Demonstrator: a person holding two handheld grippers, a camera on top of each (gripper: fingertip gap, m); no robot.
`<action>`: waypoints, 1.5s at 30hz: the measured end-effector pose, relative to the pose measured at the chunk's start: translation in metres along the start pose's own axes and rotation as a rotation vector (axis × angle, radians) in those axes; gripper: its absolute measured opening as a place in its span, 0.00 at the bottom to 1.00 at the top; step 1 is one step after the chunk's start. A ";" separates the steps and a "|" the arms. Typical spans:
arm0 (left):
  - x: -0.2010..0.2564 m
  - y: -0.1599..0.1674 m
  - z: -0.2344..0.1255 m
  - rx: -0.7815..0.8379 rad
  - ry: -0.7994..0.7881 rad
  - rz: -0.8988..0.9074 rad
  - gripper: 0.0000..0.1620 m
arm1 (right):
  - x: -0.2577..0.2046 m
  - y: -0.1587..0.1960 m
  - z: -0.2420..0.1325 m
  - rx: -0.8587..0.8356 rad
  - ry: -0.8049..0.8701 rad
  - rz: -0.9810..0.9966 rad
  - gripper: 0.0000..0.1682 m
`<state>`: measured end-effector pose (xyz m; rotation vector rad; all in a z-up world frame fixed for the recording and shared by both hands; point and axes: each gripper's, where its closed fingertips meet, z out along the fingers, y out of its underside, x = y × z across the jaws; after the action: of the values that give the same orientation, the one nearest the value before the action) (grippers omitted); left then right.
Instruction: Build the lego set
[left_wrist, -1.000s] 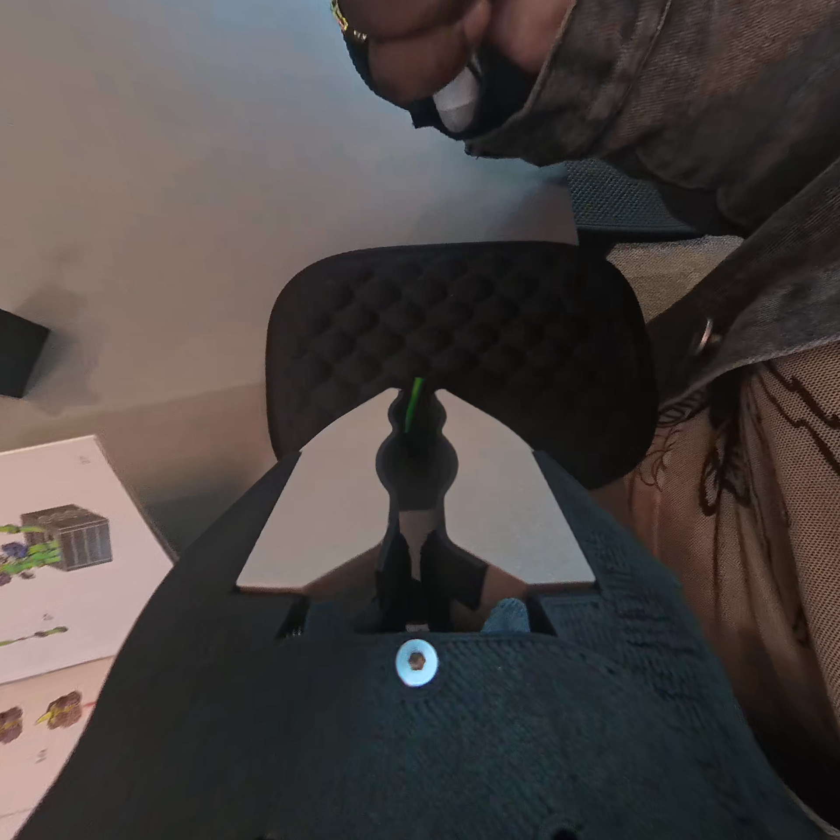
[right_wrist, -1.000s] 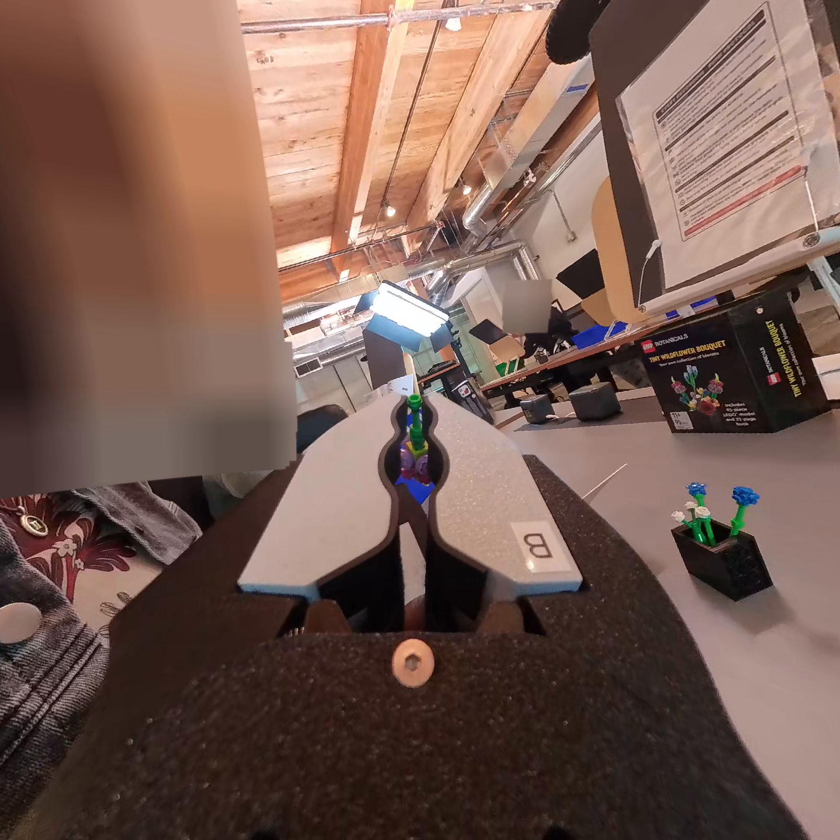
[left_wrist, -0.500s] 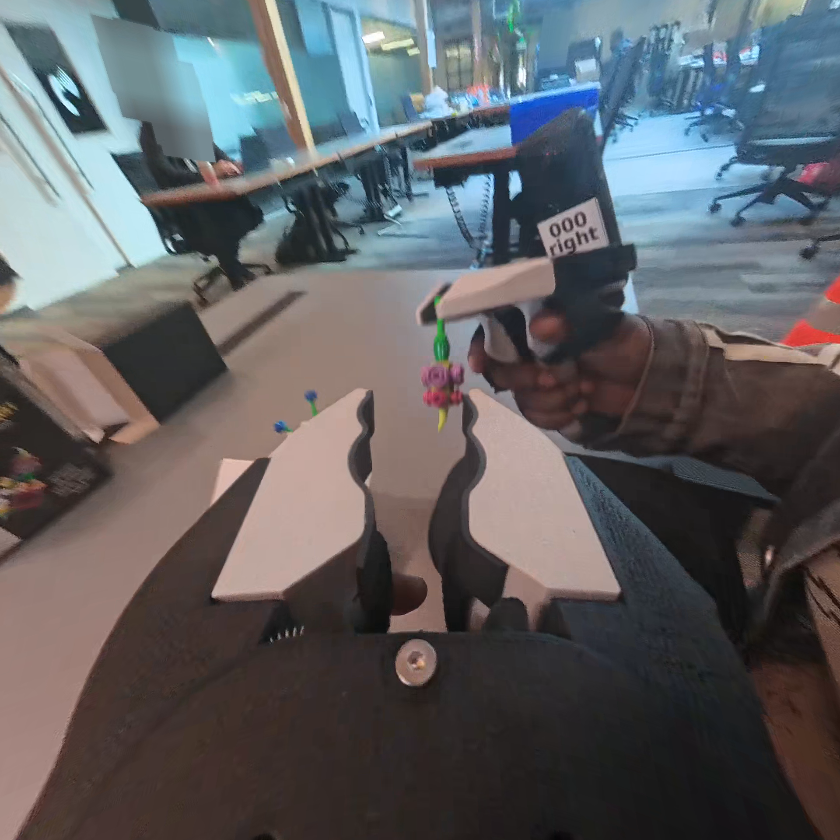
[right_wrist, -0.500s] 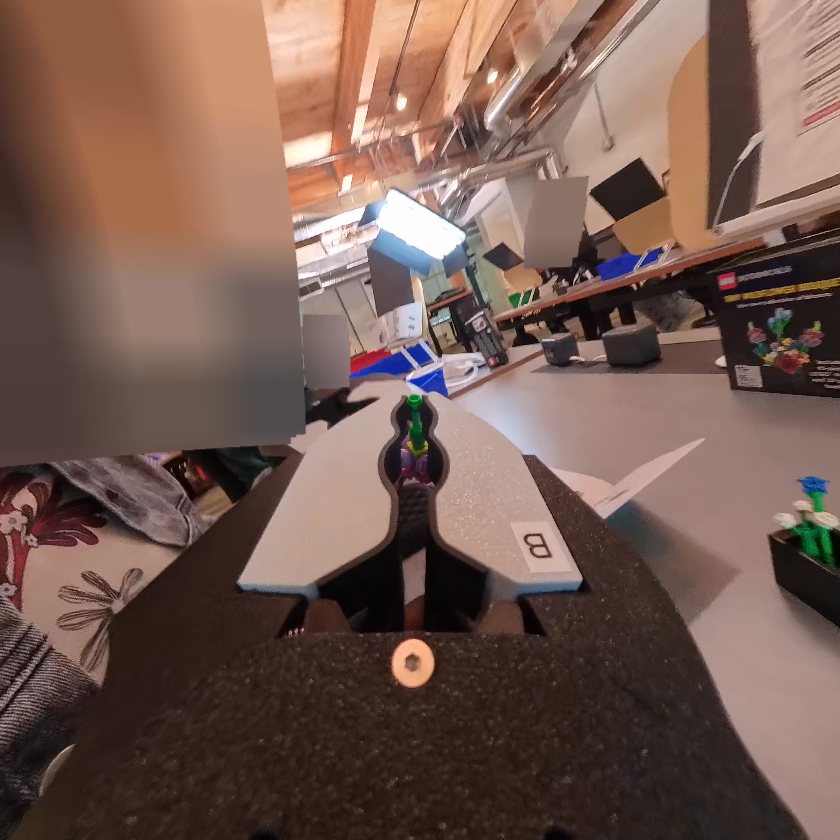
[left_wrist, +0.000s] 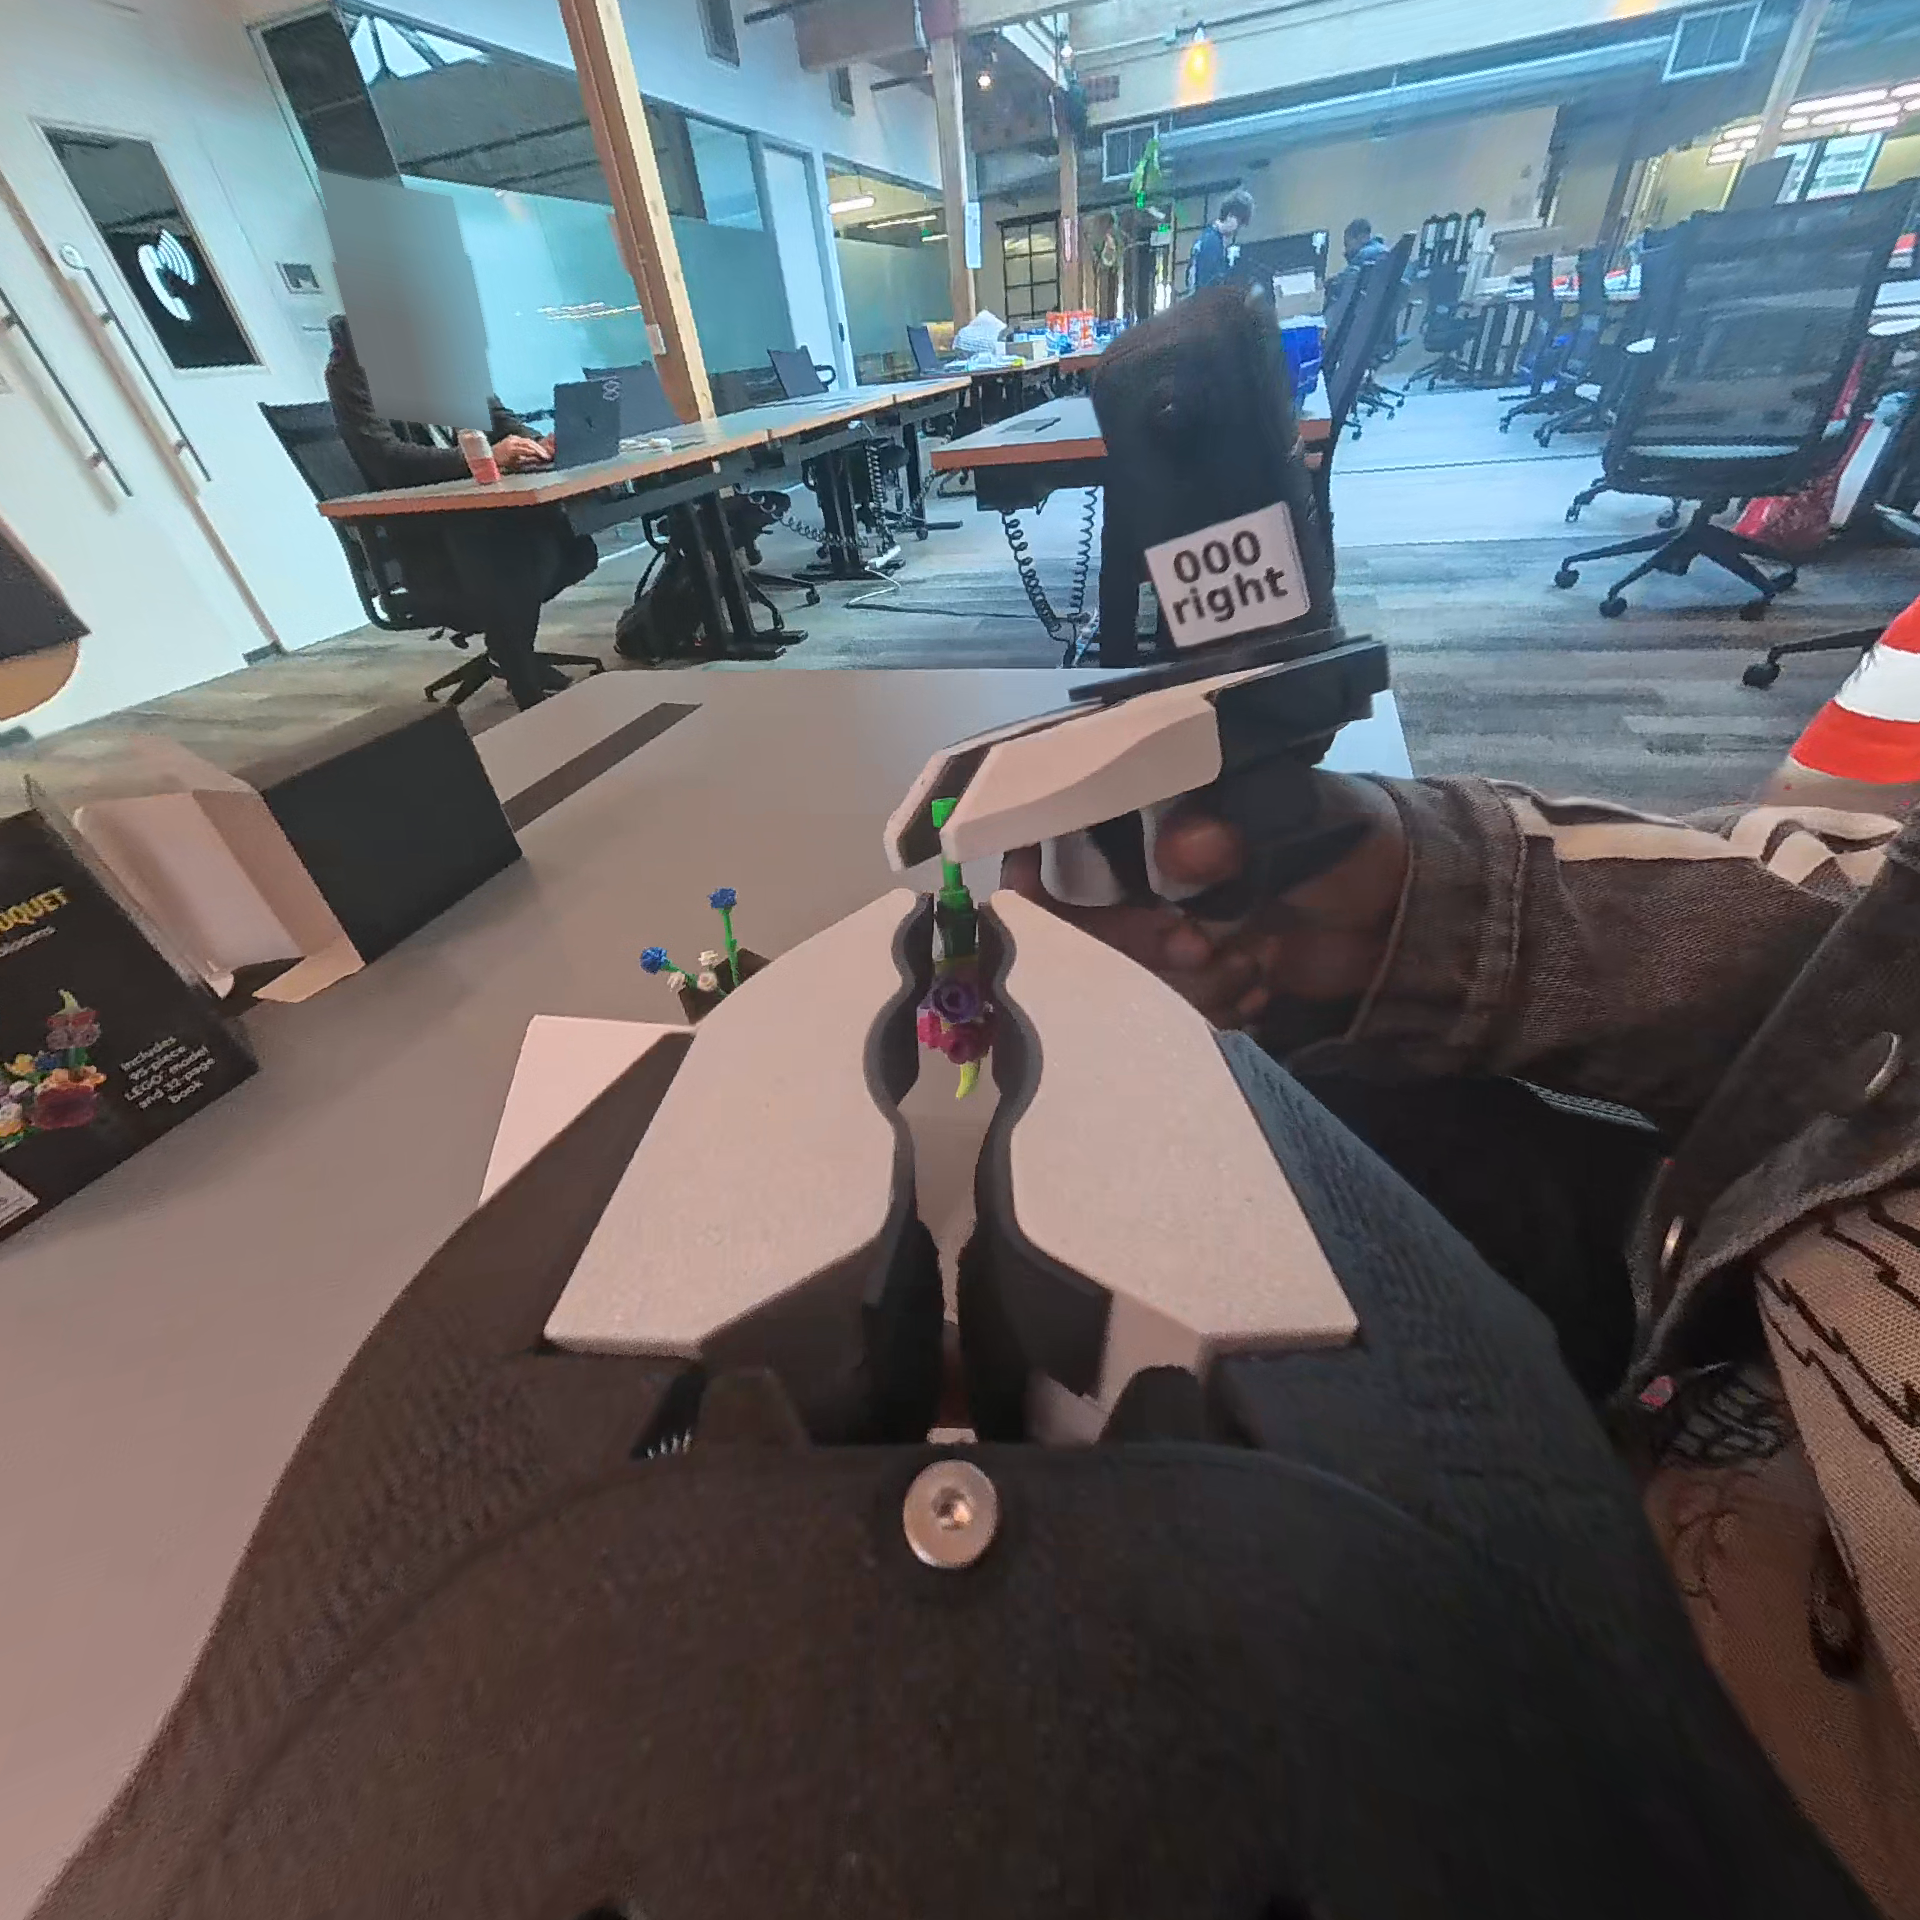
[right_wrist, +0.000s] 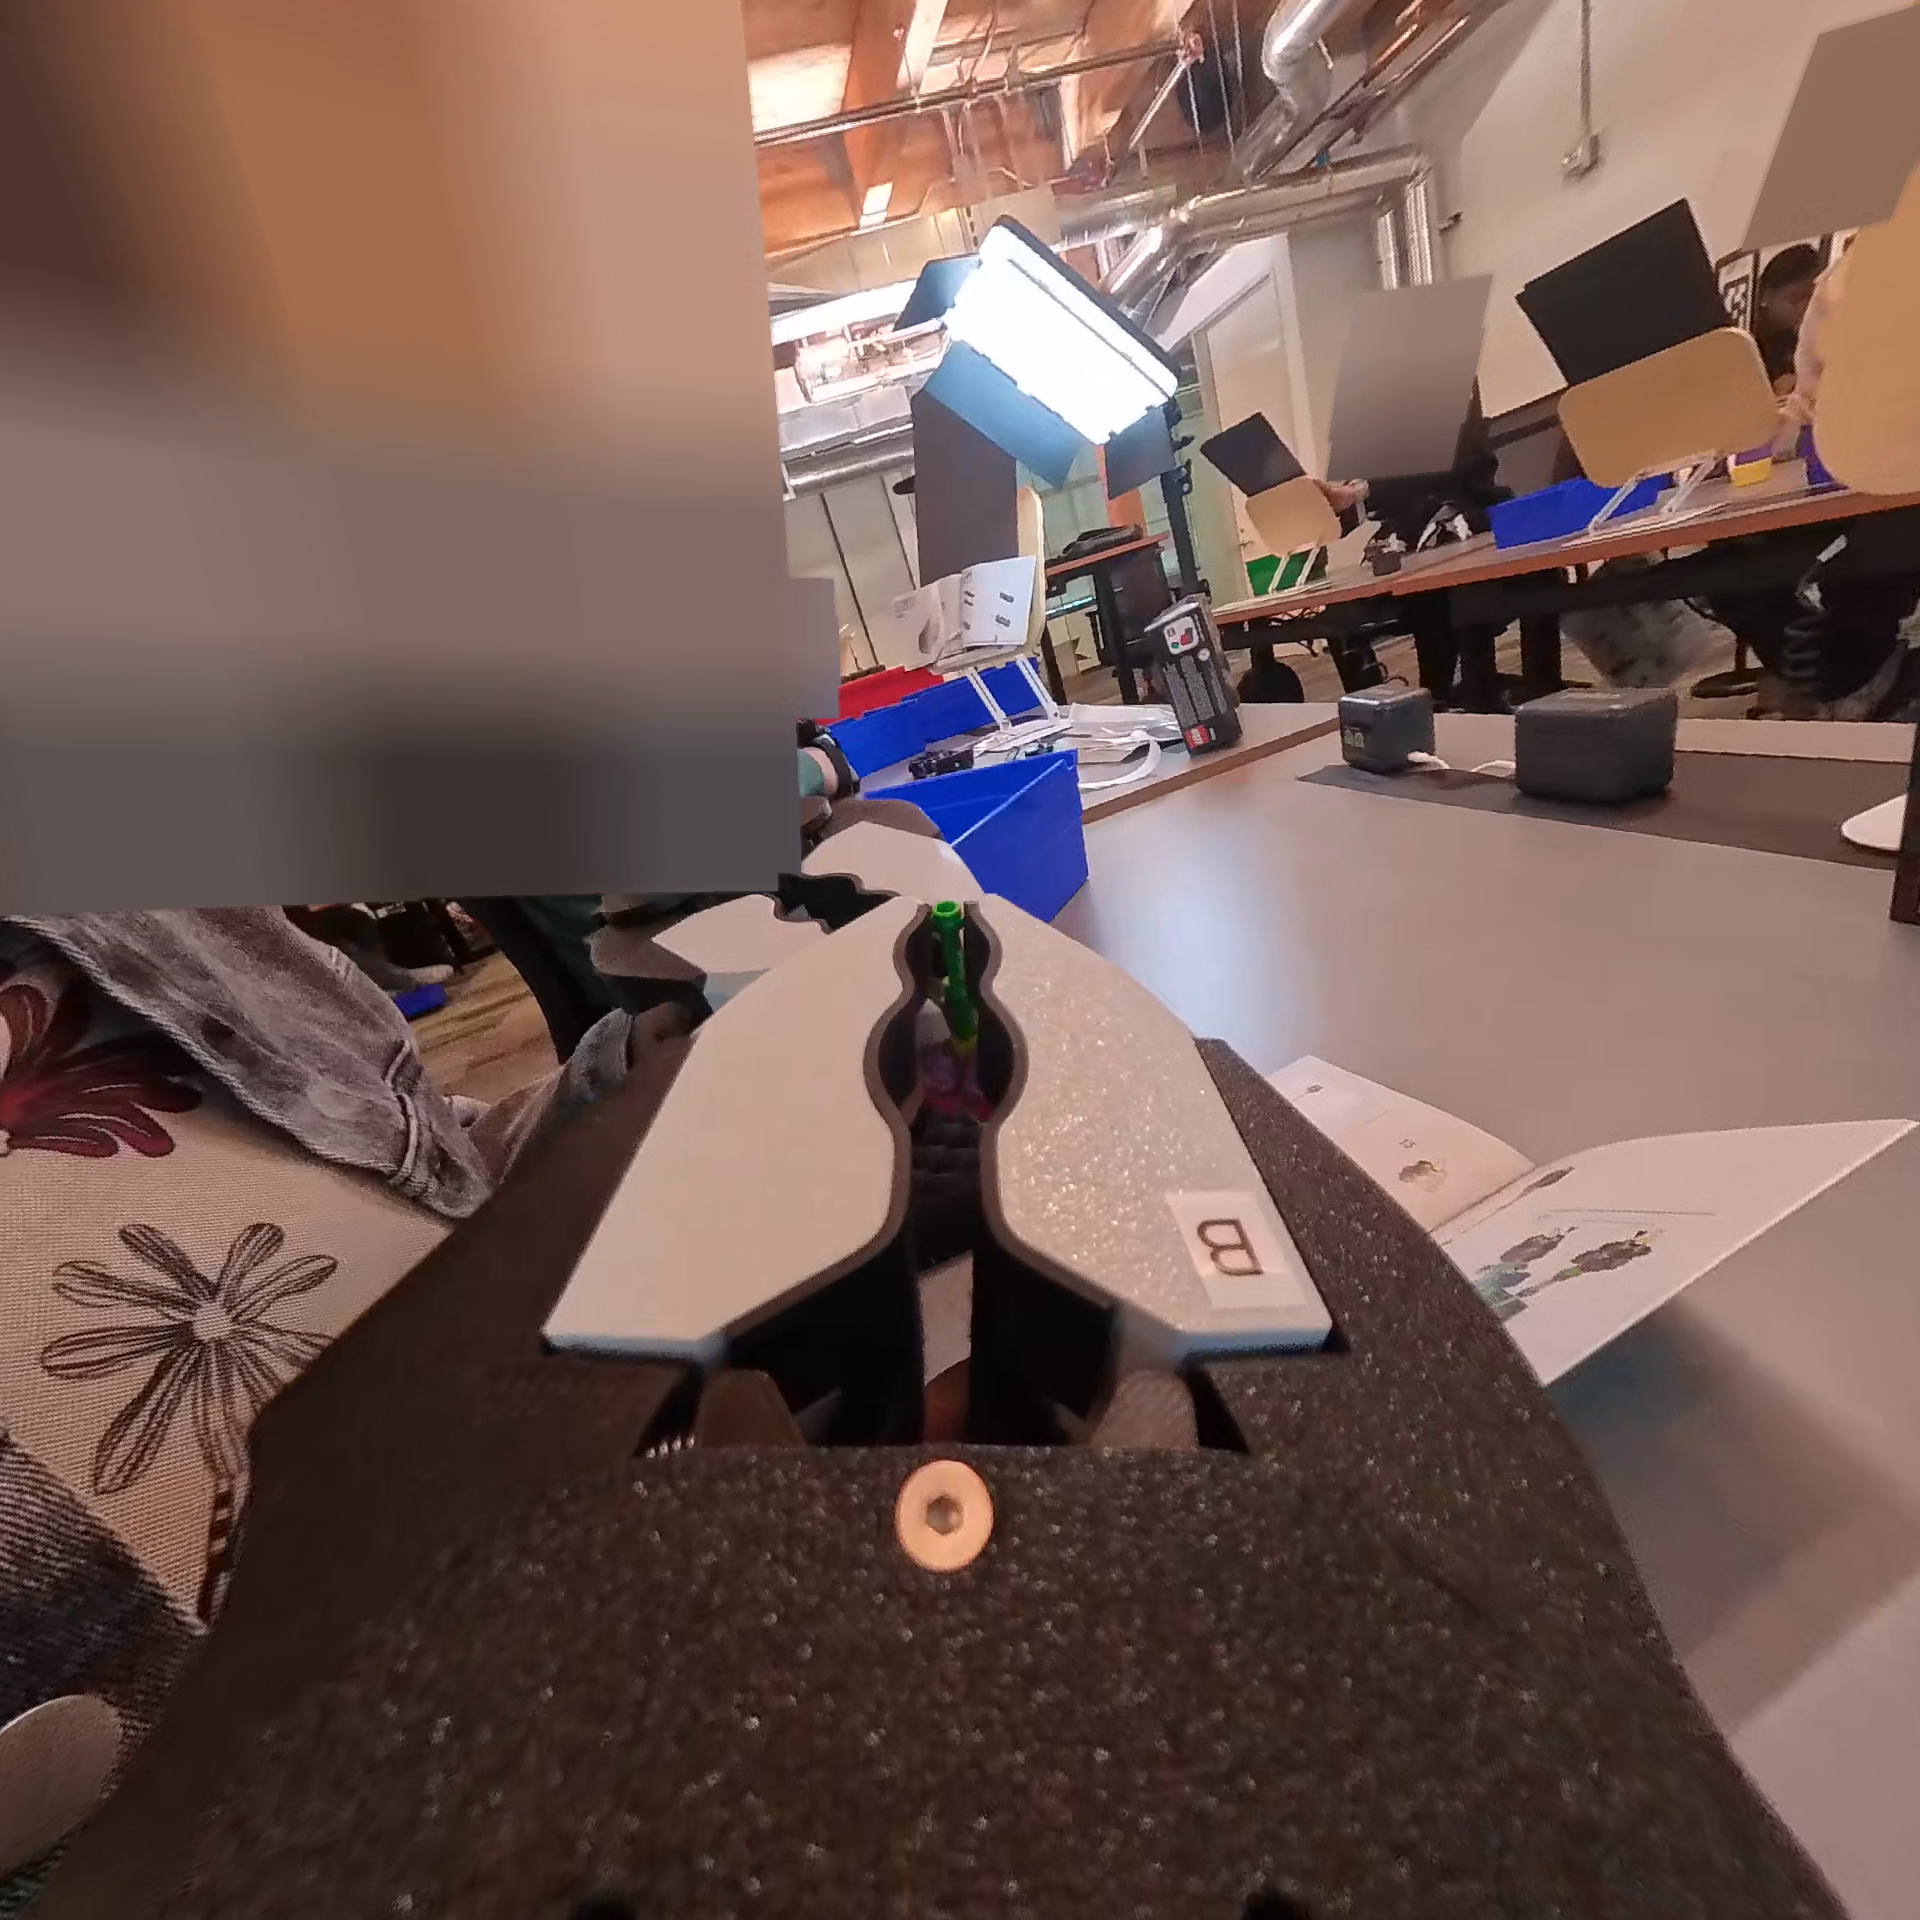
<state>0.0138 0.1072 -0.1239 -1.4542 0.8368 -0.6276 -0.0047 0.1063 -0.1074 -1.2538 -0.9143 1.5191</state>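
Both grippers (left_wrist: 953, 914) (right_wrist: 951, 928) around one flower stem (left_wrist: 951, 883).

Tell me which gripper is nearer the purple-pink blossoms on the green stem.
Left. The left gripper flanks the blossoms, which sit in the hollow behind its tips. The right gripper pinches the stem at its top end, above them.

We are looking at bright, even indoor light in both views. A lamp panel (right_wrist: 1049, 343) is glaring white, washing out its own face. Ceiling lights (left_wrist: 1195, 52) are glowing far back. The table (left_wrist: 260, 1195) is showing soft, faint shadows. Straight lines are bending near the edges from the wide lens, and a large smeared patch is covering the right view's upper left.
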 end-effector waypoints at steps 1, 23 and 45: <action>-0.001 0.001 -0.001 -0.002 -0.004 -0.003 0.05 | 0.000 0.001 0.002 -0.008 0.000 -0.005 0.03; -0.017 0.027 -0.021 -0.070 -0.086 0.023 0.04 | 0.003 0.023 0.022 -0.180 0.040 -0.126 0.04; -0.019 0.028 -0.022 -0.031 -0.093 0.018 0.02 | 0.001 0.016 0.012 -0.176 0.000 -0.102 0.09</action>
<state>-0.0180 0.1108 -0.1476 -1.4911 0.7892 -0.5319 -0.0195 0.1024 -0.1205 -1.3110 -1.1149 1.3827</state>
